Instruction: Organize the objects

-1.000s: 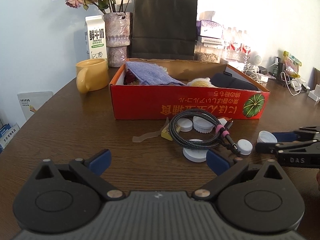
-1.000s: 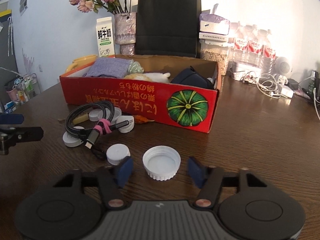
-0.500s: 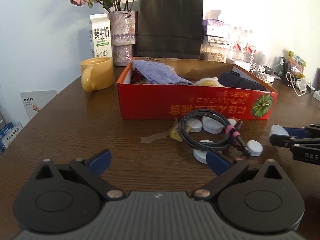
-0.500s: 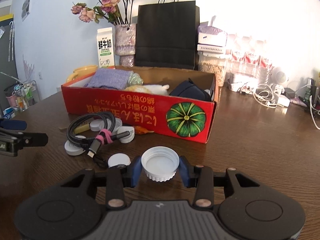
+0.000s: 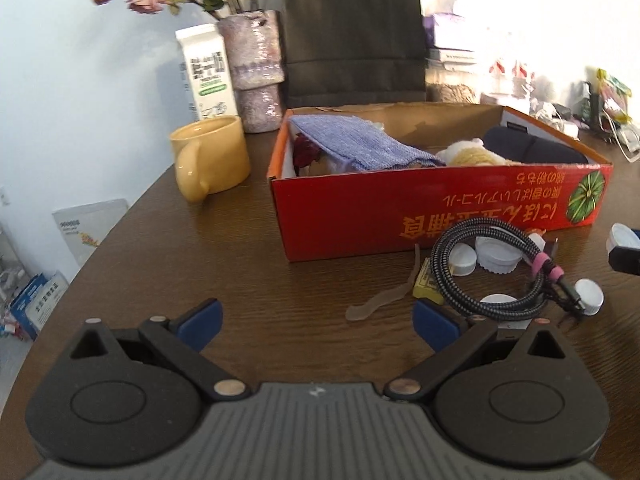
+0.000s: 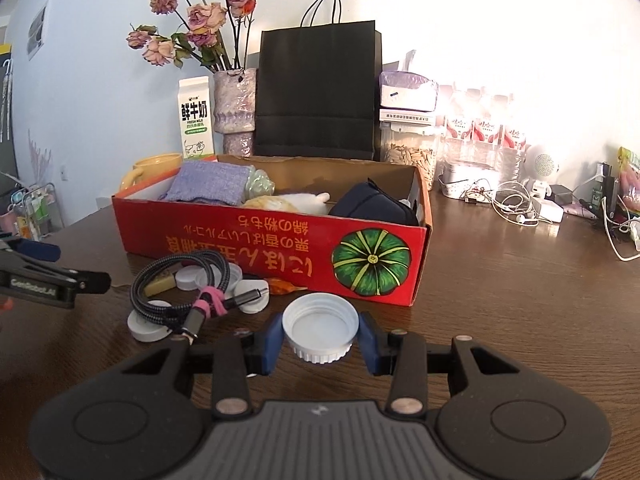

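My right gripper (image 6: 320, 334) is shut on a large white bottle cap (image 6: 320, 330), held a little above the table in front of the red cardboard box (image 6: 280, 256). The box holds a purple cloth (image 6: 208, 188), a plush toy and a dark pouch. Left of the cap lie a coiled braided cable (image 6: 184, 288) and several smaller white caps (image 6: 146, 326). My left gripper (image 5: 316, 324) is open over bare tabletop, the cable (image 5: 480, 280) and caps (image 5: 588, 296) lying to its right. The right gripper's tip with the cap (image 5: 622, 240) shows at the left wrist view's right edge.
A yellow mug (image 5: 210, 158), a milk carton (image 5: 206, 72), a vase of dried flowers (image 5: 256, 72) and a black paper bag (image 6: 318, 92) stand behind the box. Jars, bottles and tangled cords (image 6: 516, 208) crowd the back right. A translucent strip (image 5: 380, 300) lies by the cable.
The right gripper closed on the large white cap and lifted it off the table. The left gripper drifted leftward, so the box and cable now sit further right in its view.
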Tool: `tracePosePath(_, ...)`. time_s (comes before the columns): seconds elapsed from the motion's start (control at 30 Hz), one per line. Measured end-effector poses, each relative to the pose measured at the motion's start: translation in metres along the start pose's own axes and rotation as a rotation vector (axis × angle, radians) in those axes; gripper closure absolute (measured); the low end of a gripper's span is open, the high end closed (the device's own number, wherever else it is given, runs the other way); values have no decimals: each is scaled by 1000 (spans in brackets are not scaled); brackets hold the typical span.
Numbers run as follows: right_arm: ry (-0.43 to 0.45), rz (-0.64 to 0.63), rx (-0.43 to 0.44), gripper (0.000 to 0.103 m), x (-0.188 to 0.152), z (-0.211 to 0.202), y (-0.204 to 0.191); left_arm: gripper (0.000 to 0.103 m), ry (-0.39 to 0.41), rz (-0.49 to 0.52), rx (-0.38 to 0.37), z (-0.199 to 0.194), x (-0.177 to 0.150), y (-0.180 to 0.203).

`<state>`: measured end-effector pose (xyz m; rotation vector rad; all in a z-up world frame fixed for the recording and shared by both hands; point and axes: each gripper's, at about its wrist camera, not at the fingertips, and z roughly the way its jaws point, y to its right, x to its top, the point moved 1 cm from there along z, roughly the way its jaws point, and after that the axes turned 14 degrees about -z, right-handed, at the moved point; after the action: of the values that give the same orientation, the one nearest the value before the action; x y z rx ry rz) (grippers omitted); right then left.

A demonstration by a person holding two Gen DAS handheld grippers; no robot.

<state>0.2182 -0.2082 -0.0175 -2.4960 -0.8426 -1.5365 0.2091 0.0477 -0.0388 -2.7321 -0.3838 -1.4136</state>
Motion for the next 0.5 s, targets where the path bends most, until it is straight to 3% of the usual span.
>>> tracePosePath(0.2,-6,5,5,64,2,2,-4,1,-14,17,-19,13,1,-2)
tracePosePath(0.3,-9,7,6,64,2,3,-6,11,-36,28,-63,19,1,-2)
tracePosePath(0.4,-15,9,7,64,3,4,-7,31,-50,24,-135,23,3,-3)
tracePosePath(0.47,-20,13,7,64,3,5,-6,54,-58,18,-202,22,2,-5)
tracePosePath(0.5,-21,14,7,64,2,5,-5,59,-57,24,-218,21,1,-5)
